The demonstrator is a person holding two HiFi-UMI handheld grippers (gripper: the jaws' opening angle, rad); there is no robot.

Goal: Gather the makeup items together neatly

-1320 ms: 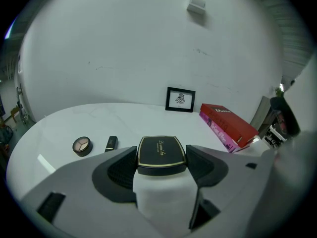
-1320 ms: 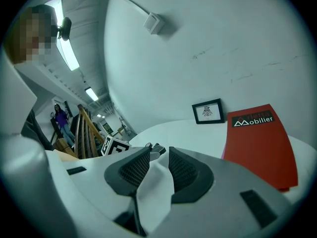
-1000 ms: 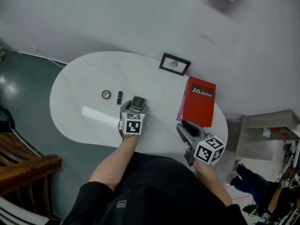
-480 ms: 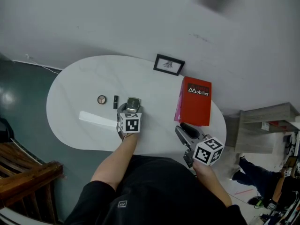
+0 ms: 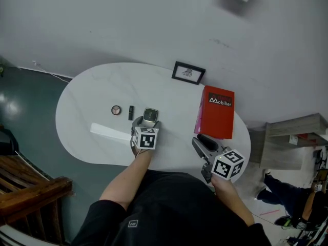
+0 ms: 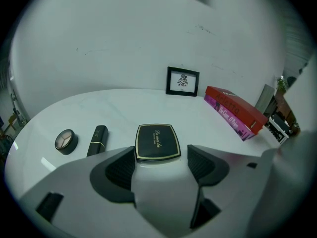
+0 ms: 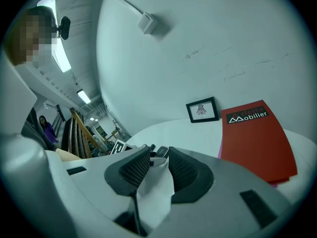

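Three makeup items lie in a row on the white oval table (image 5: 87,96): a round eyeshadow pot (image 5: 116,109), a black lipstick (image 5: 131,109) and a square black compact (image 5: 150,115). In the left gripper view the row reads pot (image 6: 65,142), lipstick (image 6: 97,140), compact (image 6: 157,142). My left gripper (image 5: 146,123) rests low over the table and is open. The compact's near edge lies just inside its jaw tips, and the pads stand clear of it. My right gripper (image 5: 199,139) hovers at the table's near right edge. Its jaws (image 7: 157,155) stand a little apart with nothing between them.
A small black picture frame (image 5: 188,73) leans against the wall at the back. A red book (image 5: 218,111) lies on a magenta one at the table's right end. Wooden stair rails (image 5: 31,186) are at the lower left, a grey shelf (image 5: 292,142) at the right.
The makeup items and both grippers keep their places; only the head view has shifted slightly.
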